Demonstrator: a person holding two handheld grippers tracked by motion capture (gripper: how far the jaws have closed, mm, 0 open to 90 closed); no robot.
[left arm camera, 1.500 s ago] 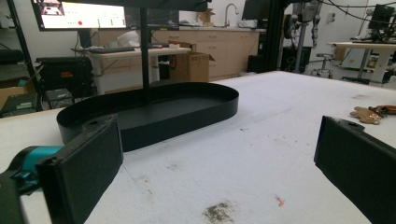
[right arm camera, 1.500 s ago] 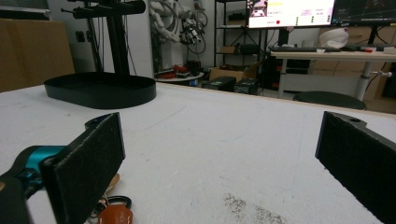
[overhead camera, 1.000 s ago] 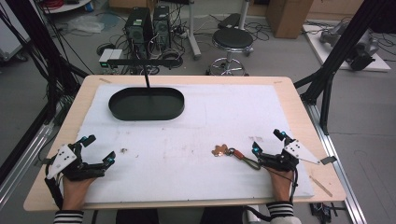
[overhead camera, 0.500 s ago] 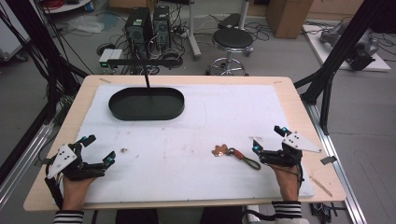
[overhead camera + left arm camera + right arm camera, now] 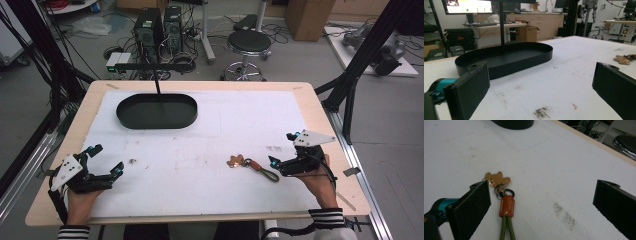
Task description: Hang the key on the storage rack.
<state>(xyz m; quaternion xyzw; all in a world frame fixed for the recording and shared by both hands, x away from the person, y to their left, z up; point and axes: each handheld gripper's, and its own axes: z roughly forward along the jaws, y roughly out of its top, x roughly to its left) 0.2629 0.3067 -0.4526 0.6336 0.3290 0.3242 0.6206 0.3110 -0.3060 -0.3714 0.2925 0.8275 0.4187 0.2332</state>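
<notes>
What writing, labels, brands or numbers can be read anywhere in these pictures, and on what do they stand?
No text reads clearly.
Keychain: a small pale mark on its orange leather tab, too small to read.
Monitor behind the table in the left gripper view: bright screen content, too blurred to read.
Black tray: no label seen.
White table cover: smudges and stains, no writing.

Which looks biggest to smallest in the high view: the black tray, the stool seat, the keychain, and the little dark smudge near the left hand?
1. Black tray
2. Stool seat, though it stands farther from the camera
3. Keychain
4. Dark smudge
</notes>
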